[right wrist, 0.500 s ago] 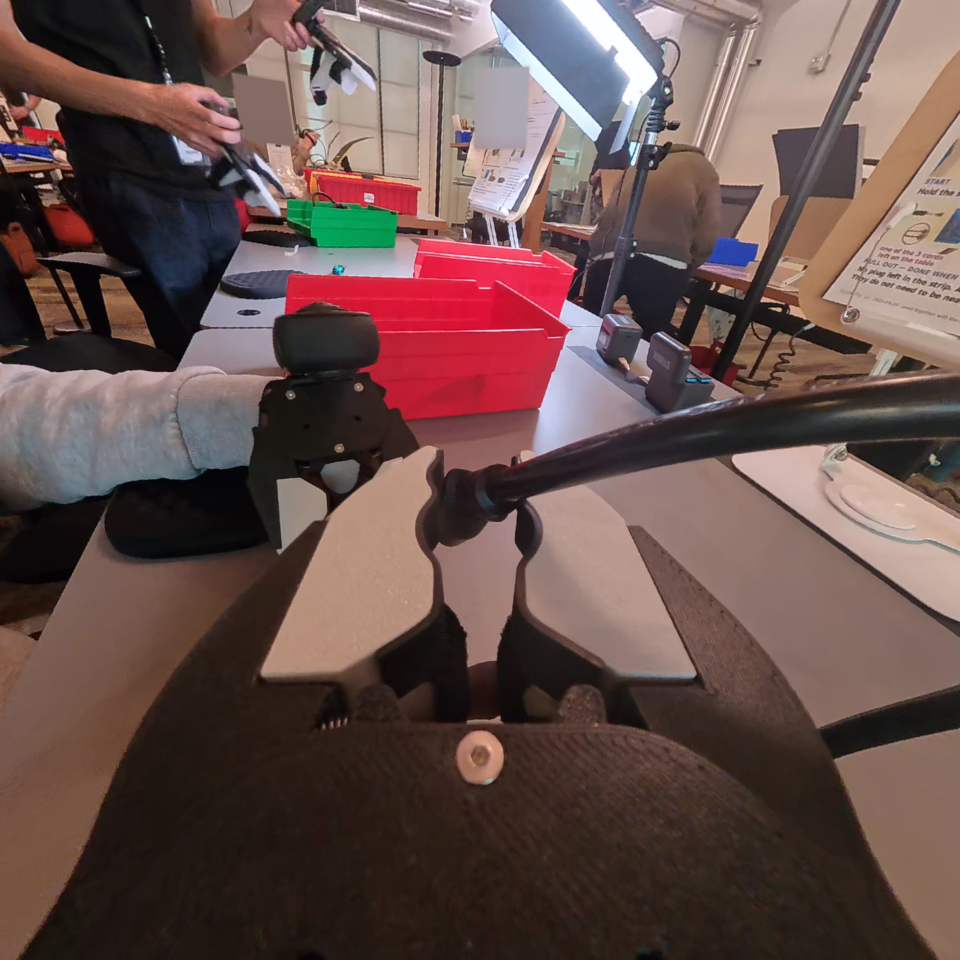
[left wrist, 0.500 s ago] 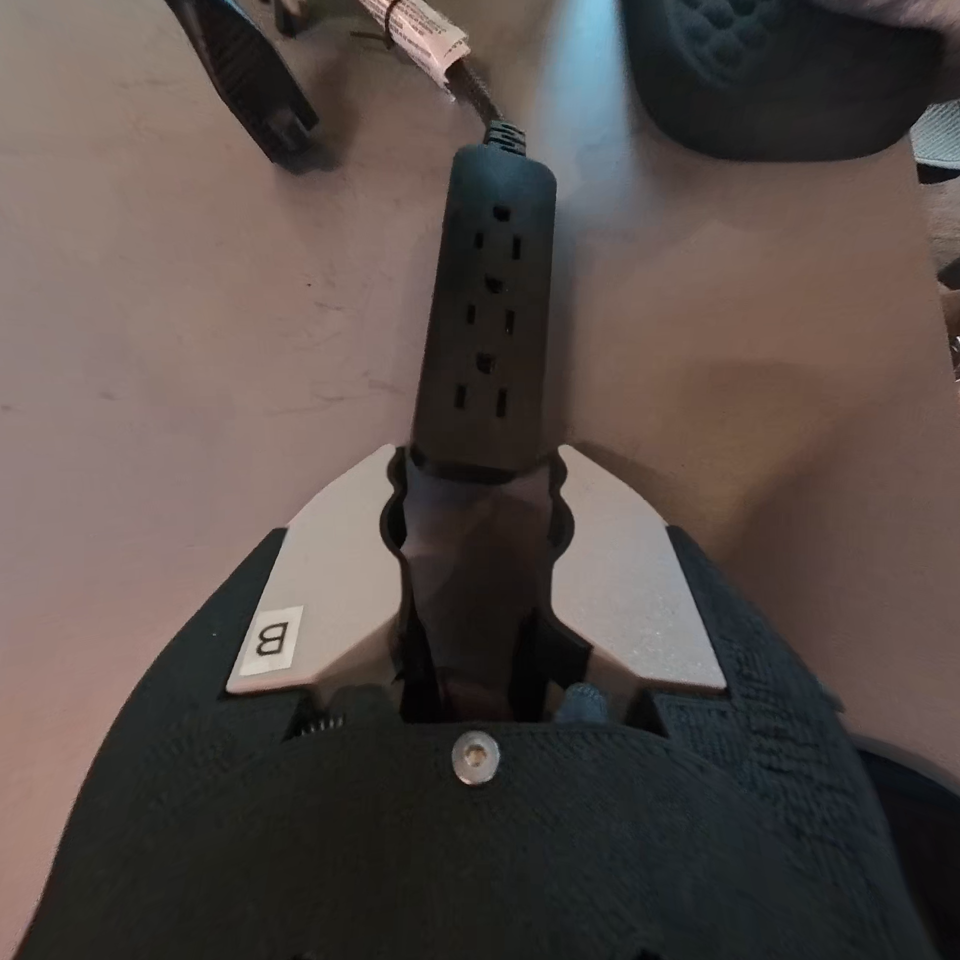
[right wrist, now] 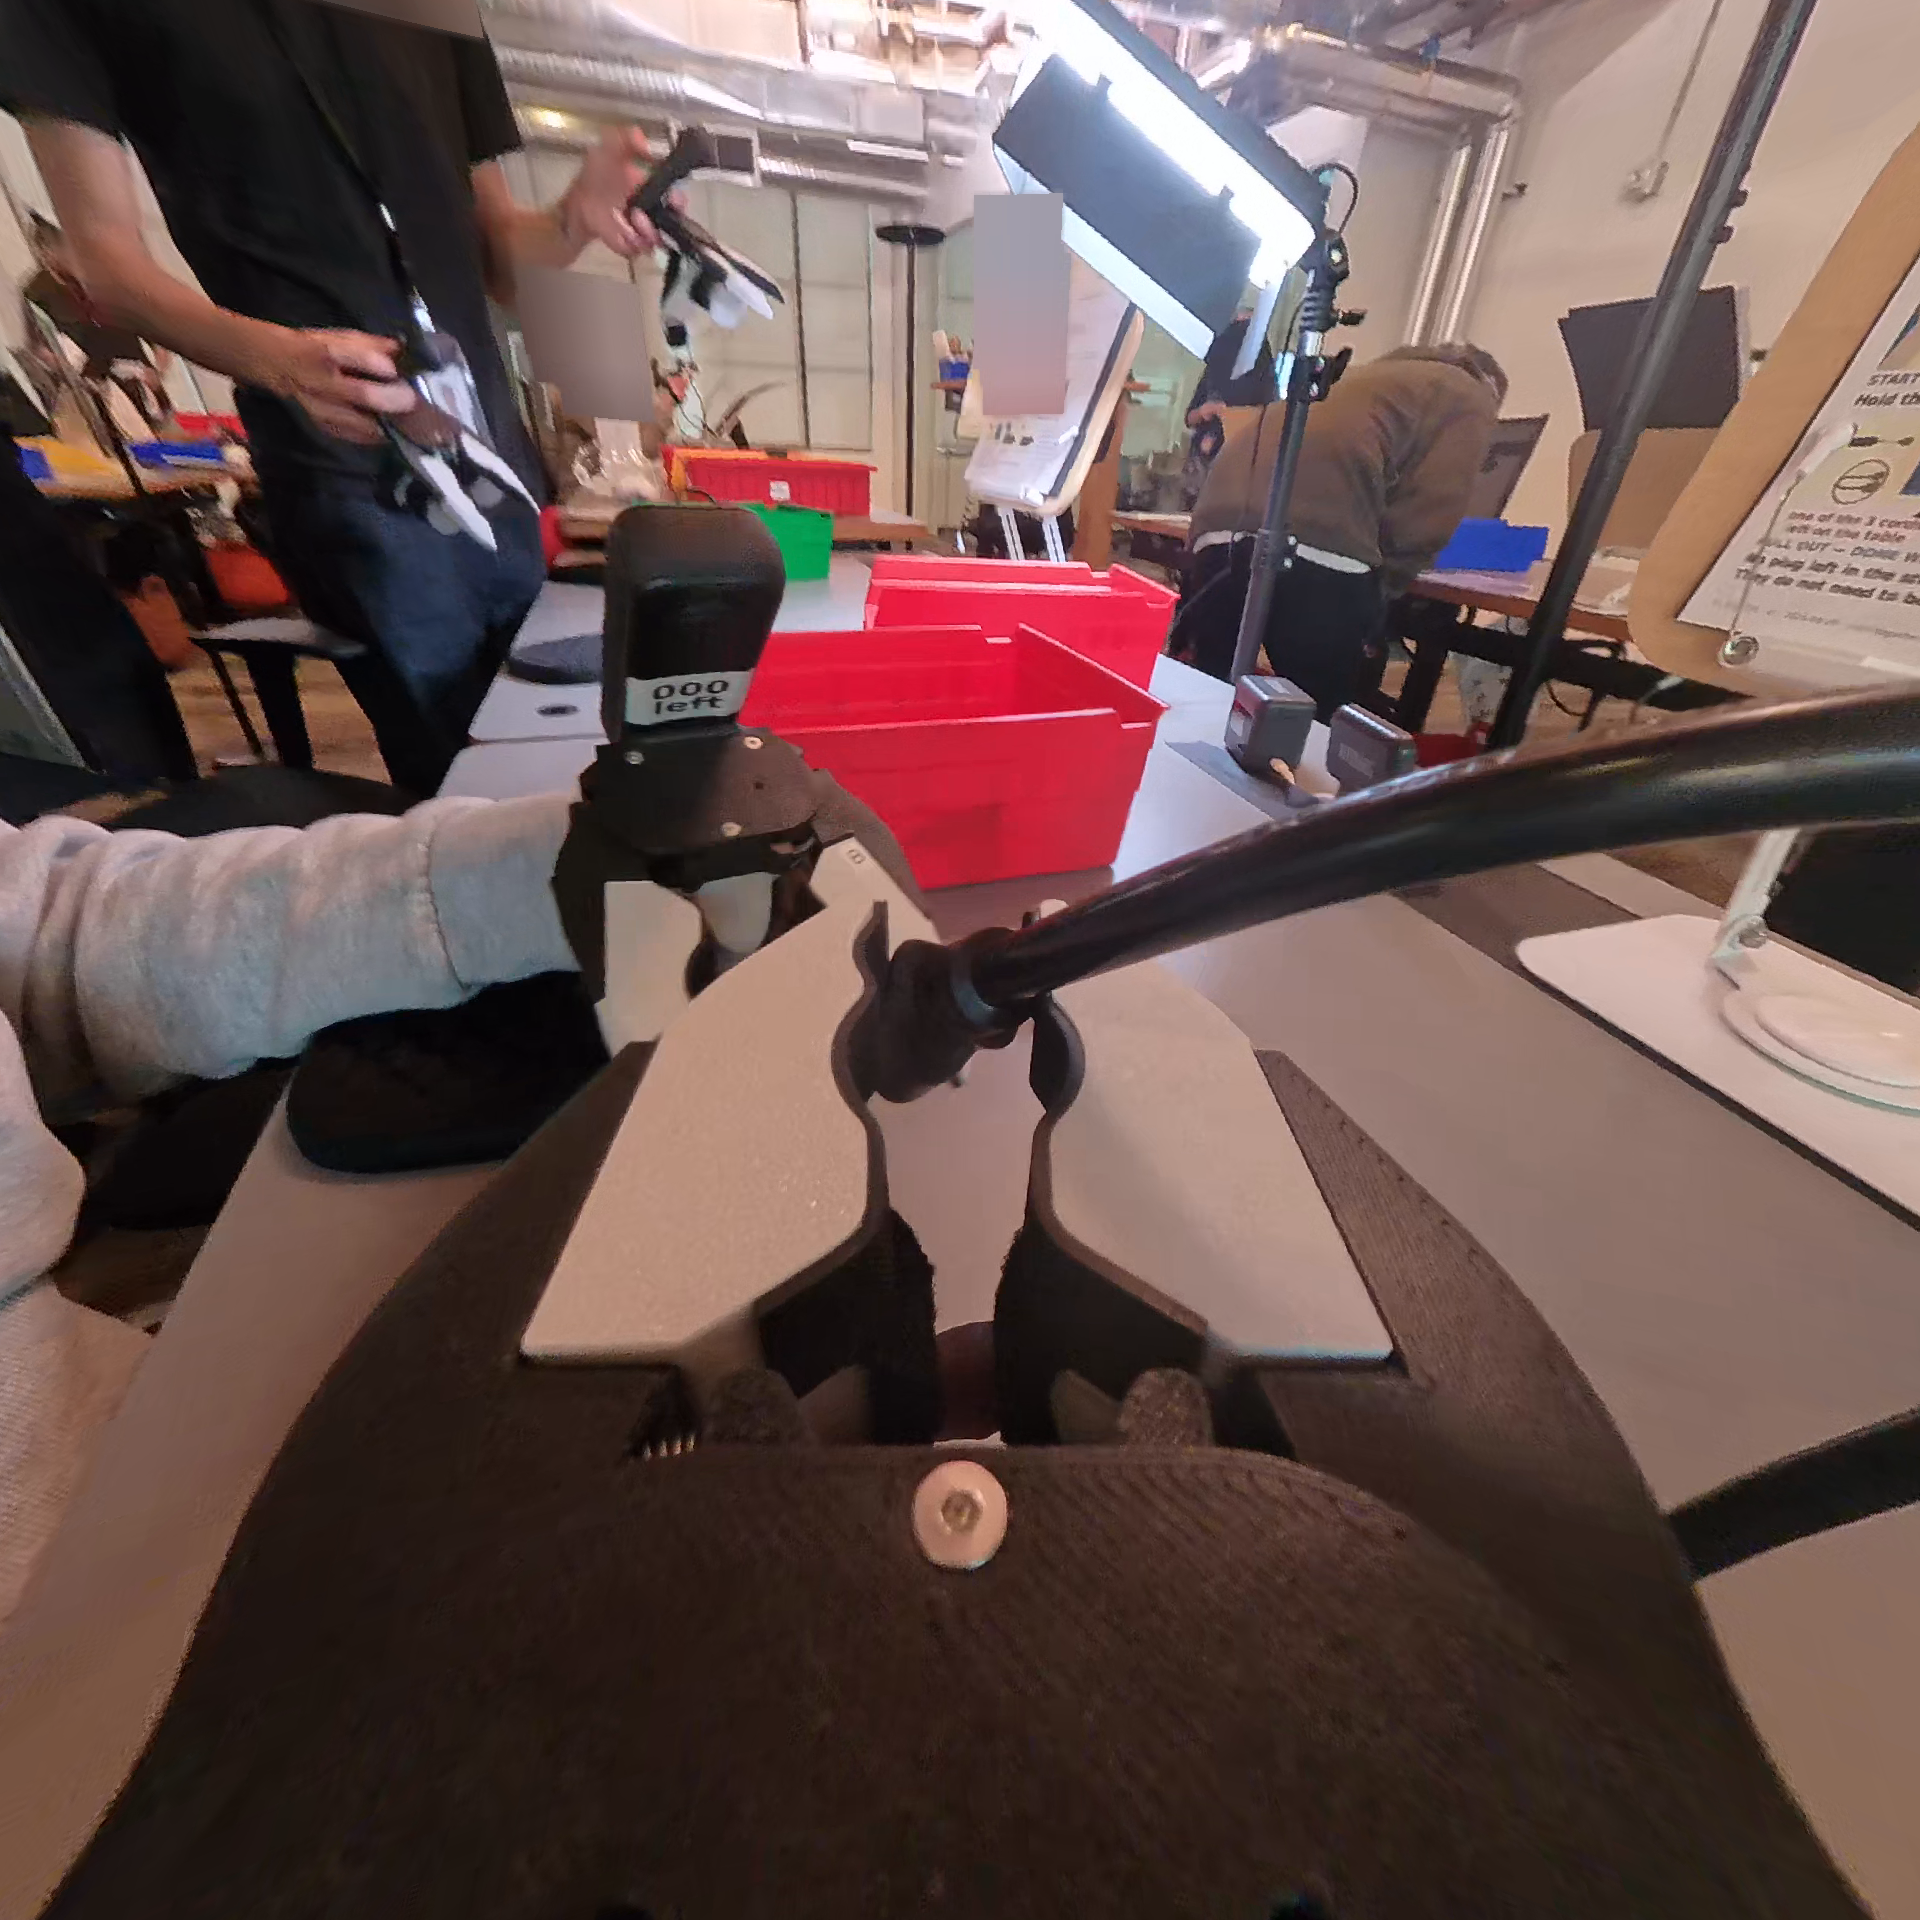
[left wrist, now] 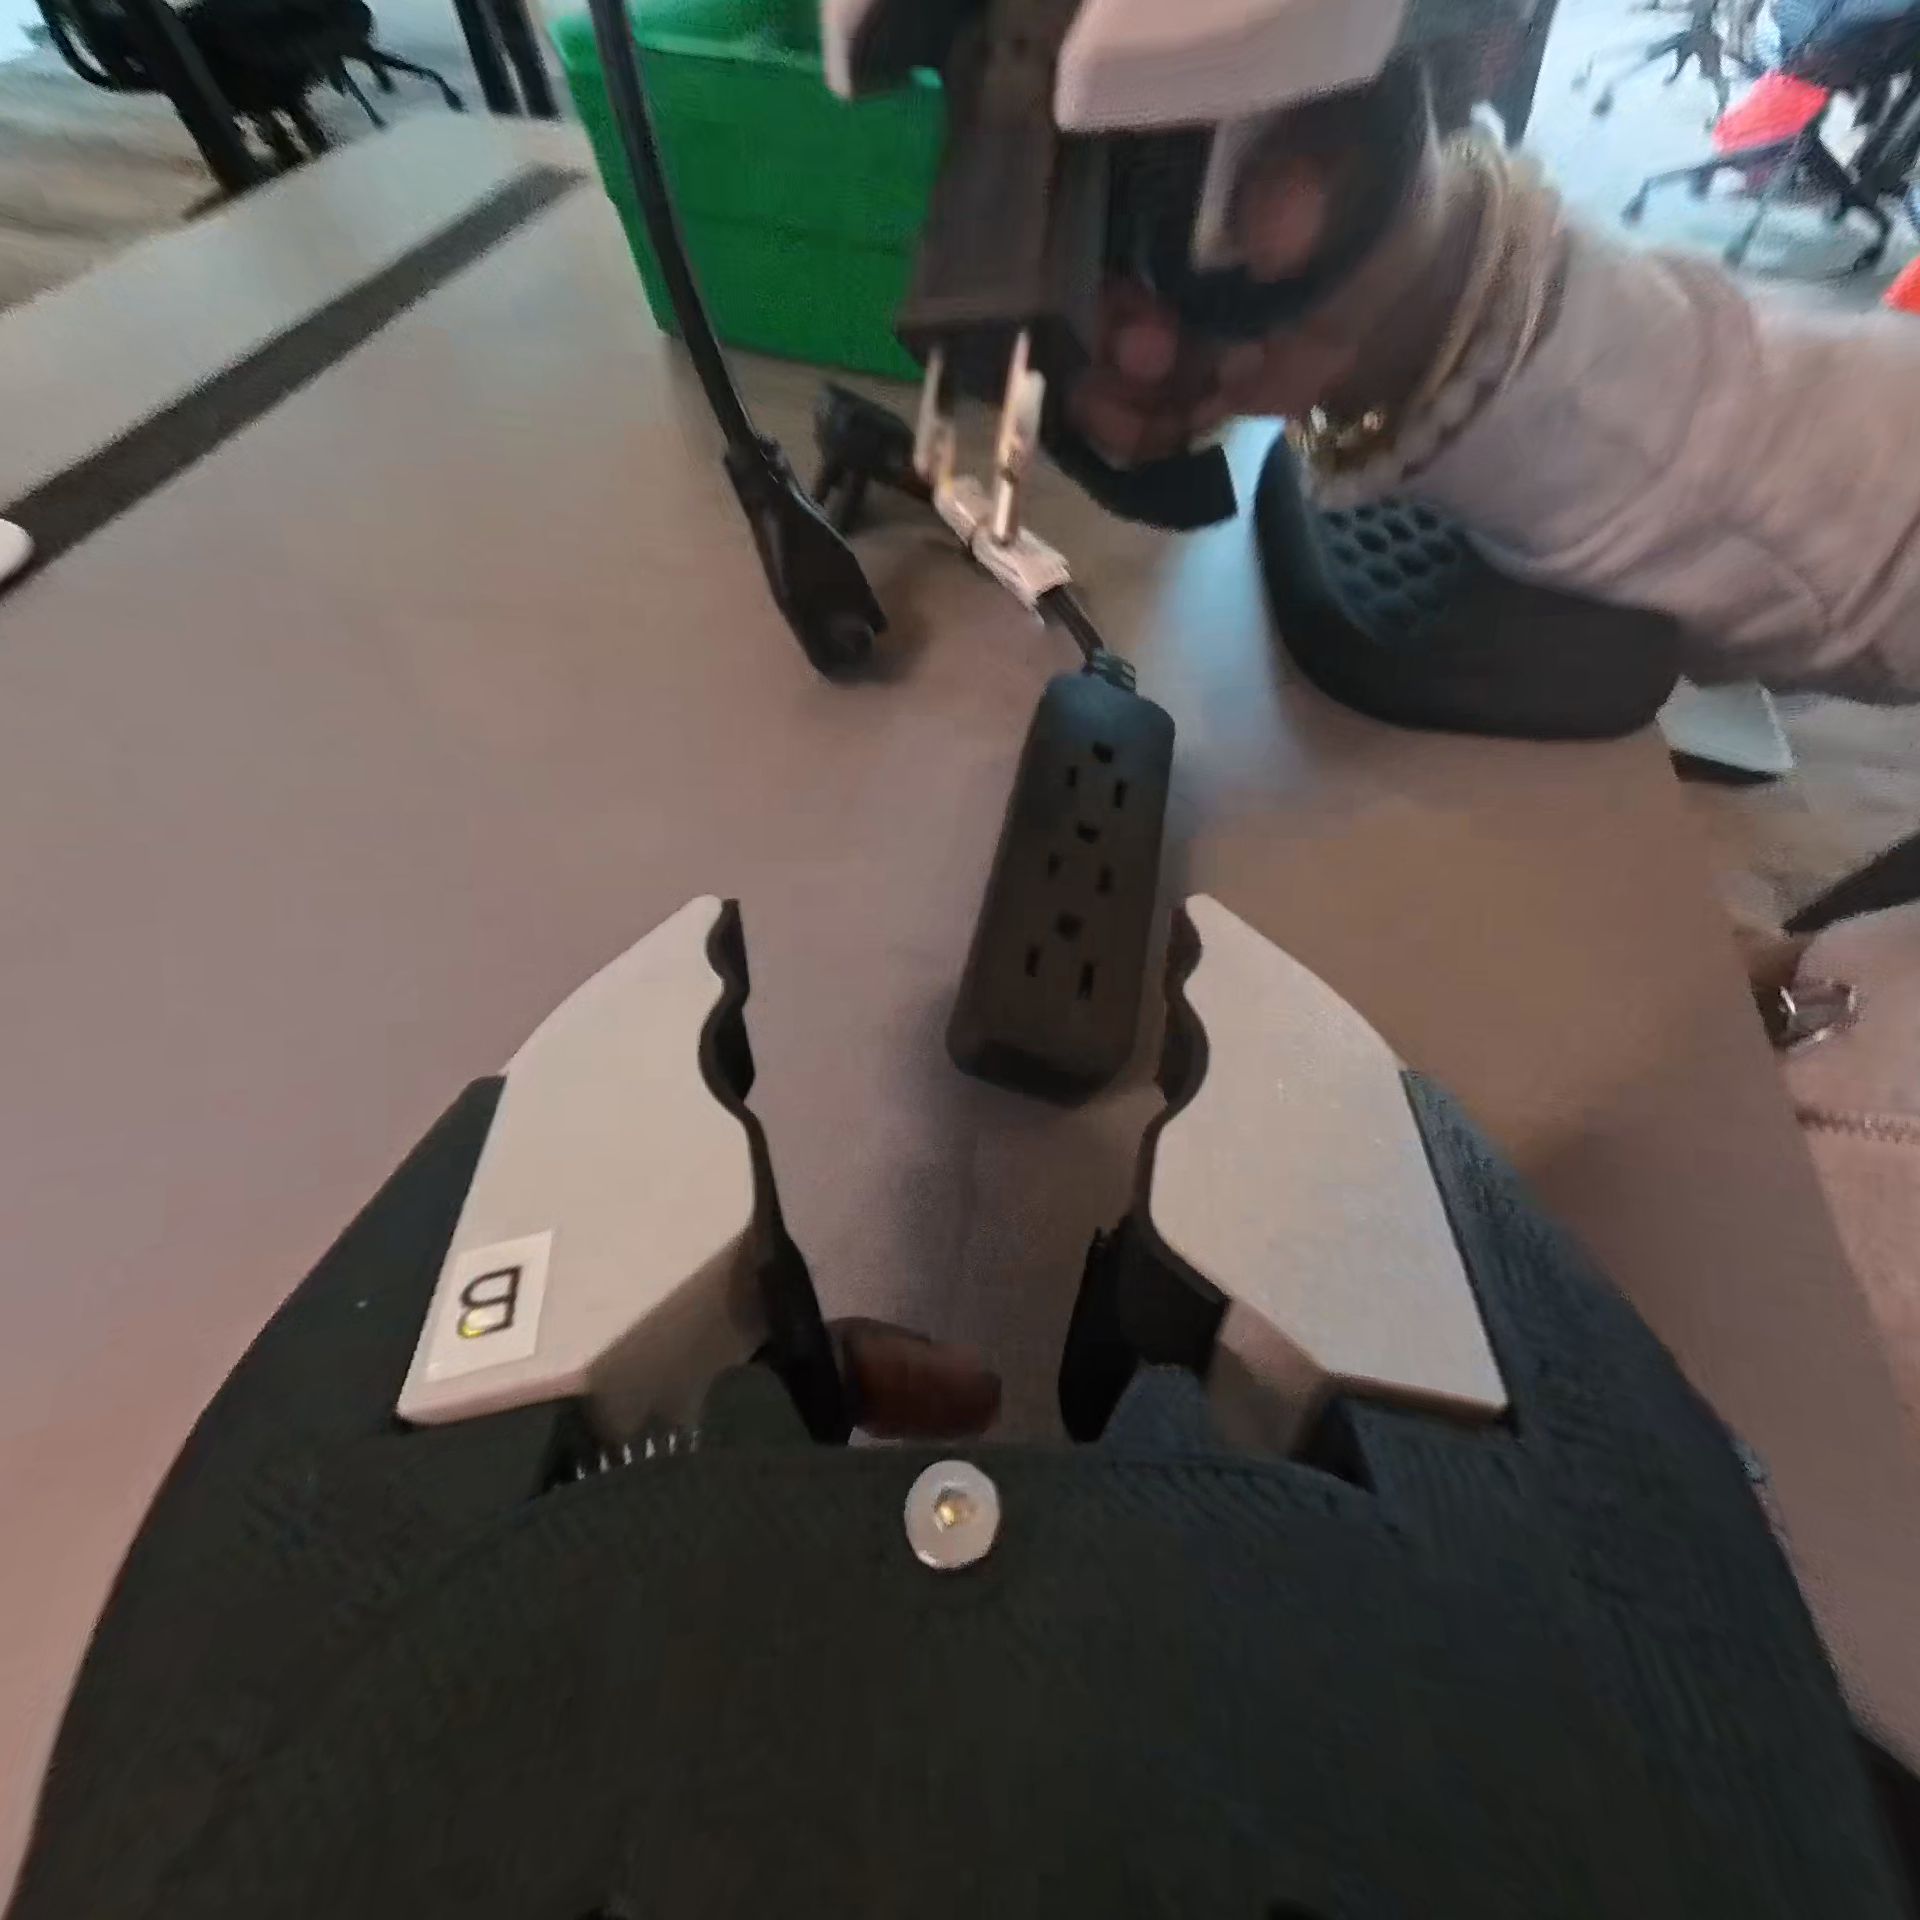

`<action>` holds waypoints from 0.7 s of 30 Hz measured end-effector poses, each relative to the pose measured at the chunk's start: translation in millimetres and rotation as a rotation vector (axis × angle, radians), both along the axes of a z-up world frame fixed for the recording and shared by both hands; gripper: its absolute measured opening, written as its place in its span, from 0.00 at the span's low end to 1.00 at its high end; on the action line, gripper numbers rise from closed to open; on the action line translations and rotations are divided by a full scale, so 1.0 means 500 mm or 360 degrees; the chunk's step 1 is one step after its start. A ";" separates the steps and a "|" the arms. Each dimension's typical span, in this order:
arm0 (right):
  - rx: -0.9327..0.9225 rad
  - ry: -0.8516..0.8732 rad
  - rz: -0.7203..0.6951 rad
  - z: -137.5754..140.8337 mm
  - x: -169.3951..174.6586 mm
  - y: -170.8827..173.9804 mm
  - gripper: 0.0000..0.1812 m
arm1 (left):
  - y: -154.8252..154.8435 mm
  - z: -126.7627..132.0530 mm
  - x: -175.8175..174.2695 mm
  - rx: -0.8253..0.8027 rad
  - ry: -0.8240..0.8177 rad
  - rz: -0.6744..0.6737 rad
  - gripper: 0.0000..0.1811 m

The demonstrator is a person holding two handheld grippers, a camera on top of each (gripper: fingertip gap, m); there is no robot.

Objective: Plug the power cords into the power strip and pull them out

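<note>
My left tool (left wrist: 956, 997) gapes empty near the power strip (left wrist: 1070, 894) mid-worktop, right tool (right wrist: 951, 1023) clamps the plug (left wrist: 987, 229); I'd pin the strip before lowering prongs squarely.

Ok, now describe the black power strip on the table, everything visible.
The black plastic power strip is a slim, round-cornered bar lying flat on the grey table, sockets up. Three outlets in a row, all empty. A black cord bearing a white tag leaves its far end. Its near end lies between the open left tool's grey fingers, apparently untouched. The right tool's plug hangs above.
</note>
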State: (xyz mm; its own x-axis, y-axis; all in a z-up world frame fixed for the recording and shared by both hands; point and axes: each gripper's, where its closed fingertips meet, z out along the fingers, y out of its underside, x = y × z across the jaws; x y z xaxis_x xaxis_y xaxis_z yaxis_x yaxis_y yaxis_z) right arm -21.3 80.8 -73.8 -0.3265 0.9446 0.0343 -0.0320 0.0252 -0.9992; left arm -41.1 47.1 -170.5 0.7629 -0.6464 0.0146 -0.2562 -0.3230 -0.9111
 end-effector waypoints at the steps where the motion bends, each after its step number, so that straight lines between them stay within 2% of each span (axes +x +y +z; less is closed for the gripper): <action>1: -0.0025 0.0023 0.0021 0.003 0.000 -0.002 0.13 | 0.006 0.018 -0.005 0.0057 -0.0072 0.0041 0.42; 5: -0.0129 0.0116 0.0100 0.017 0.004 -0.013 0.13 | 0.017 0.068 -0.008 0.0235 -0.0311 0.0102 0.41; 10: -0.0281 0.0230 0.0234 0.034 0.011 -0.032 0.14 | 0.022 0.092 0.004 0.0410 -0.0321 0.0110 0.40; 16: -0.0338 0.0275 0.0351 0.034 0.009 -0.056 0.14 | 0.002 0.114 0.056 0.0423 -0.0524 -0.0079 0.38; 19: -0.0293 0.0254 0.0359 0.025 0.001 -0.069 0.14 | -0.004 0.122 0.071 0.0402 -0.0620 -0.0140 0.31; 21: -0.0274 0.0239 0.0369 0.020 -0.003 -0.077 0.14 | -0.006 0.121 0.077 0.0423 -0.0593 -0.0156 0.24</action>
State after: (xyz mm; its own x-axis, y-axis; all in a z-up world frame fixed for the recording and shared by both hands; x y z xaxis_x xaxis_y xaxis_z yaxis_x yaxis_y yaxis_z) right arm -22.7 42.2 -63.7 -0.5373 0.8416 -0.0556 -0.1643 -0.1691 -0.9718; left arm -2.8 43.9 -109.8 0.6721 -0.7337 0.1001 0.0862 -0.0567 -0.9947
